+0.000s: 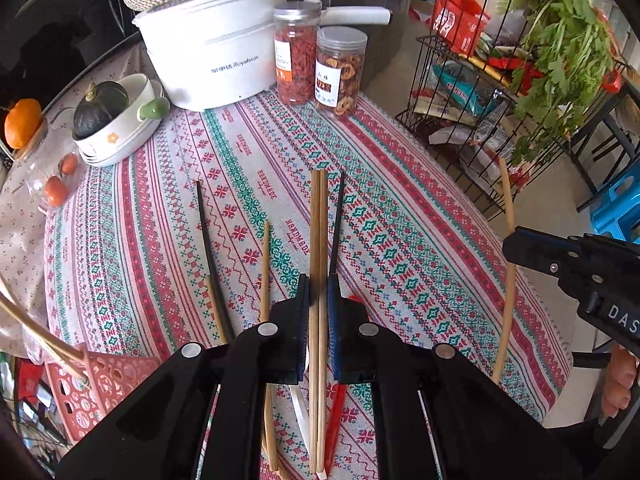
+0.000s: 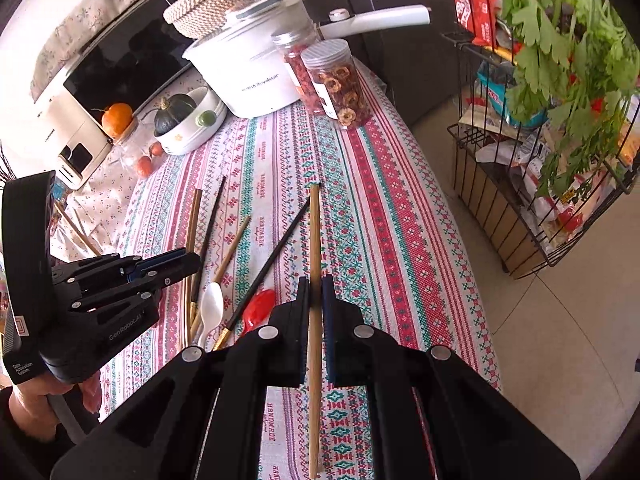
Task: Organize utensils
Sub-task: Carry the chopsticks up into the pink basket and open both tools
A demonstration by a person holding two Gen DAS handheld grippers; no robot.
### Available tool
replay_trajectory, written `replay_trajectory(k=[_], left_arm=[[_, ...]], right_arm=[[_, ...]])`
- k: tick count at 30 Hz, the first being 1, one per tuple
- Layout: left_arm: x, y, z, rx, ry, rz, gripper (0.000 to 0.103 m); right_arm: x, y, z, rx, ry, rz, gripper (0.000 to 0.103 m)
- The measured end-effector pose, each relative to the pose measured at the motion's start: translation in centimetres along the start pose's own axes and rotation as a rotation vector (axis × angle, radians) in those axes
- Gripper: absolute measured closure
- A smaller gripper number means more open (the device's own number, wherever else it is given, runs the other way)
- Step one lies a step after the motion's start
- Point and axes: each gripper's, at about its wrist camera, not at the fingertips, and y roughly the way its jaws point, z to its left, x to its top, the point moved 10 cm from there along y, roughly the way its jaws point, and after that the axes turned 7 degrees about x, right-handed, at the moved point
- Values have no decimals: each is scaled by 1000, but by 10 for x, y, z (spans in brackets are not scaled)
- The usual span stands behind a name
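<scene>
Two tools: left (image 1: 319, 300) grips two bamboo chopsticks (image 1: 318, 232), right (image 2: 315, 300) one.

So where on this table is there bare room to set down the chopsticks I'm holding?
Open tablecloth runs along the right edge, from the dried-fruit jar toward you. Another patch lies between the bowls and black chopstick. The middle, around the spoons, is crowded.

Chopsticks (image 2: 208, 240) and spoons (image 2: 211, 308) lie mid-table — cooker (image 2: 244, 76) and jars (image 2: 340, 80) behind, wire rack (image 2: 532, 184) off its right edge.
</scene>
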Motion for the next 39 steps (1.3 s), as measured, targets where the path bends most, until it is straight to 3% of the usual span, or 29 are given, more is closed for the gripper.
replay_trajectory(k=[16,24,30,32,39], left_arm=[[-17,-173,69,-47,-170,-457,95],[-17,-239,131,66,-268,-689,95],[-23,-237,168,193,-303,-827,95],[-26,-225,177,242,-298,-829,95],[-30,-181,203,266,-336,-779,95]], right_arm=[[14,-68,114,70,-228,-207,97],[14,-73,166,121,-296,-228,97],[17,-57,193,149,-295,-226,97],[16,-49,200,154,-294,-214,97],[13,-30,219,164,-298,-201,97]])
